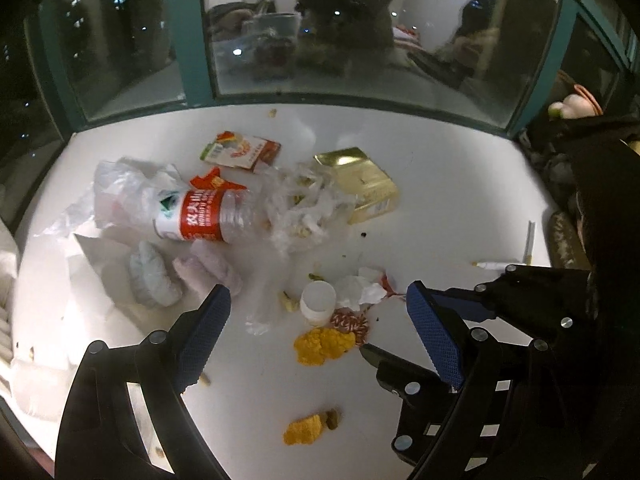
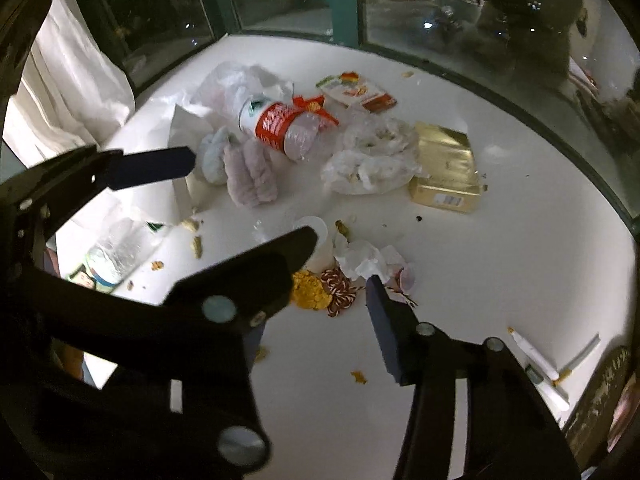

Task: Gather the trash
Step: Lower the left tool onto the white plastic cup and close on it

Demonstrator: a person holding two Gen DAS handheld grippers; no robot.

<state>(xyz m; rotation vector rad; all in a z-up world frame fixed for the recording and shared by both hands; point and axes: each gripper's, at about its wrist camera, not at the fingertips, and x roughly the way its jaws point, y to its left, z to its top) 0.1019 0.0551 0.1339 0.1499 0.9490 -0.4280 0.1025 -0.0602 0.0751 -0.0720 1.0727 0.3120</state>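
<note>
Table: white (image 1: 460, 184), curved far edge against a teal-framed window (image 1: 192, 32); dark outside, lights and the room reflected in the glass.
Curtain: white (image 2: 68, 80), hanging at the left end of the table.
Left pile: clear bag (image 1: 120, 192), then a bottle (image 1: 208, 216) with a red label lying on its side across it; two crumpled wads (image 1: 184, 276) in front, one bluish, one pinkish.
Second bottle: clear (image 2: 116, 248), lying at the left table edge, seen in the right wrist view.
Middle: packet (image 1: 240, 150) near the window; crumpled clear wrap (image 1: 300, 204) touching the bottle's end; gold box (image 1: 360, 184) just right of the wrap.
Near cluster: small white cup (image 1: 318, 302), tissue (image 1: 360, 290), red-and-white string (image 1: 350, 322), orange peel (image 1: 322, 346), all close together; another peel bit (image 1: 304, 430) nearer the front.
Right: pen-like stick (image 1: 496, 266) and straw (image 1: 530, 240) near the right edge.
Open room: bare white surface right of the box and along the front.
Left gripper: (image 1: 316, 320) wide open, holding nothing, above the near cluster.
Right gripper: (image 2: 340, 256) wide open, holding nothing, cup and peel between its fingers' line of sight; contact cannot be told.
</note>
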